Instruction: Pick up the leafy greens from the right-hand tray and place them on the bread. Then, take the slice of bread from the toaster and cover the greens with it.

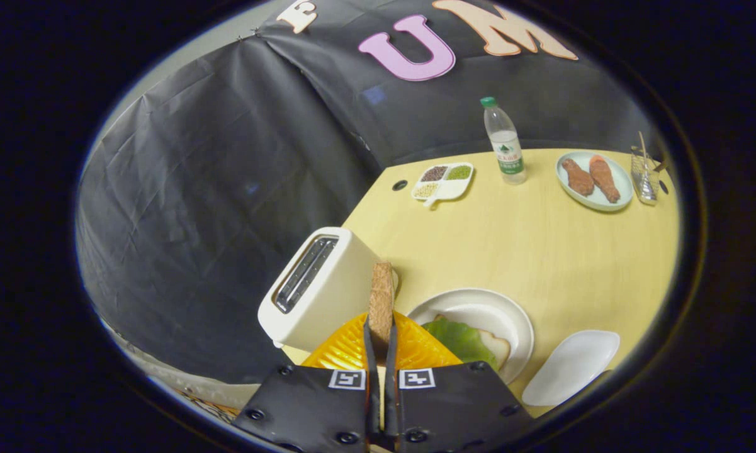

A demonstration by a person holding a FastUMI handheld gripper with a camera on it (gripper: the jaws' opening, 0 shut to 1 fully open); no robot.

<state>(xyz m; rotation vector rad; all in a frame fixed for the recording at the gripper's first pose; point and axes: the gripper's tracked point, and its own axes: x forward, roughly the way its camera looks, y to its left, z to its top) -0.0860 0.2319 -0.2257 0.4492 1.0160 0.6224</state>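
Step in hand: carrying the toaster's bread slice (381,299) to the round plate (516,321) to cap the greens, as I judge it; the greens already lie on the lower slice
Gripper (381,333): clenched on the bread slice, both fingers pressing its faces, the slice standing on edge and rising just ahead of the tips
Greens (456,340): a crinkled, glossy green leaf lying on the lower bread (494,346), just beside the fingers on their right
How to do it well: swing across to the plate, tip the slice from upright to flat, line its outline up with the lower bread, lower until it rests on the leaf, then let go; a high drop could skid the leaf off
Bread slice: brown rough crust edge facing the camera, thin and stiff-looking
Toaster (318,286): smooth cream box with rounded corners, dark slot on top, left of the held slice
Round plate: white, glossy, shallow rim
Right-hand tray (569,368): white, oblong, smooth, beside the plate
Table (541,251): pale yellow, matte
Farther off: a clear bottle (503,141) with a green cap, a divided dish (444,179) of grains
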